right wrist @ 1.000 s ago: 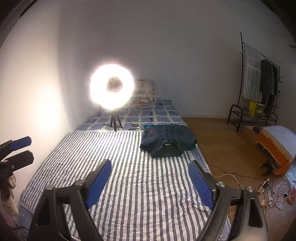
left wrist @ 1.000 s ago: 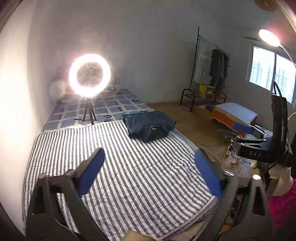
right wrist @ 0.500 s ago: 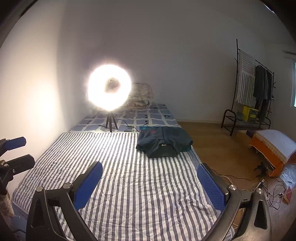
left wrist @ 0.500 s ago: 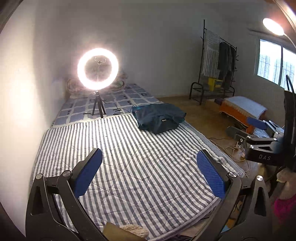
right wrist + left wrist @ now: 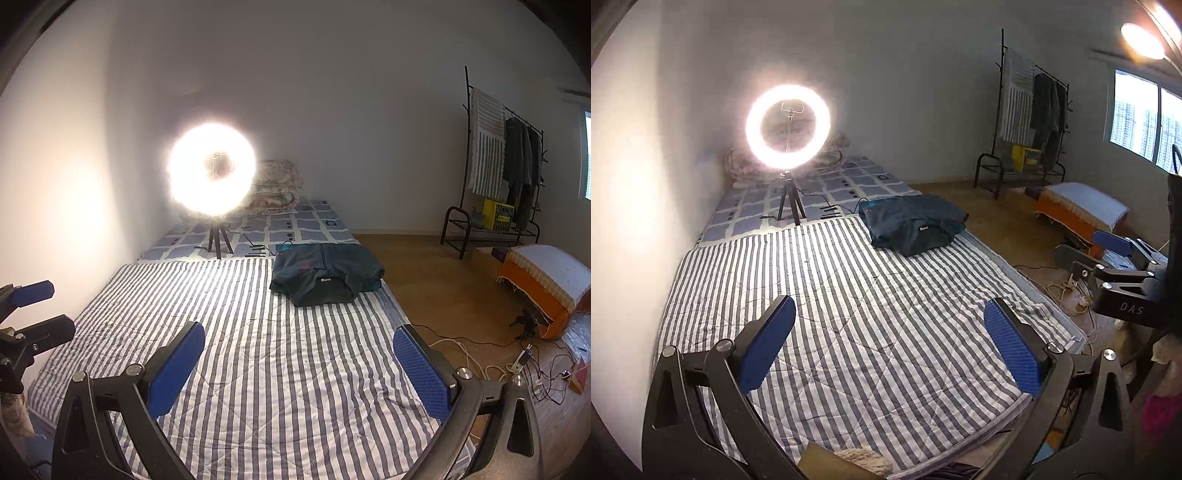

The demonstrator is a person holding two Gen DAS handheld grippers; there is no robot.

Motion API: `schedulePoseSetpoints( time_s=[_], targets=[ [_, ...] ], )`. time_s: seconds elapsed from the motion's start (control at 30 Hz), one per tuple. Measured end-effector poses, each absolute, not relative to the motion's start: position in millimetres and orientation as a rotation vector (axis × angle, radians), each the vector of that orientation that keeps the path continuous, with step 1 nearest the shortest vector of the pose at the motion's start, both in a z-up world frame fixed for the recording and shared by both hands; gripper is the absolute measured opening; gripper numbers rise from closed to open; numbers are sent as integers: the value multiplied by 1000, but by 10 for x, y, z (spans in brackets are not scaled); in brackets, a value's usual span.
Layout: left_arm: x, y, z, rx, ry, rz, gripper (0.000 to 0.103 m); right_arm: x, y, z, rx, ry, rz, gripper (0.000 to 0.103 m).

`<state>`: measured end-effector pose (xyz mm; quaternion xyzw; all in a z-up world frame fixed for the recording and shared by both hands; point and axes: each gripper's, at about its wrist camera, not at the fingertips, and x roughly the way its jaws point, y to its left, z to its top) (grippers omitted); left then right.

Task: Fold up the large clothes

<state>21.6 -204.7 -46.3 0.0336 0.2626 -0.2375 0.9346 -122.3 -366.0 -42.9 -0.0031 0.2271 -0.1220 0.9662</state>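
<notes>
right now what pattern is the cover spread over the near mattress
Grey and white stripes on the quilted cover, clearest in the right wrist view.

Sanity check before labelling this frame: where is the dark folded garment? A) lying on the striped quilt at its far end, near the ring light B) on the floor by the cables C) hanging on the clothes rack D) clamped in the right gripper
A: the dark folded garment lies on the striped quilt beyond both grippers, to the right of the ring light.
</notes>
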Motion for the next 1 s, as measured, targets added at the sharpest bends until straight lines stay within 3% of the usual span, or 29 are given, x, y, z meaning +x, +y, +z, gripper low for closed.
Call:
schedulePoseSetpoints(
  time_s=[1.0],
  targets=[
    [177, -2010, -443, 82, 515, -494, 103, -1236, -3565, -458, -6, 473, -239, 103]
  ],
)
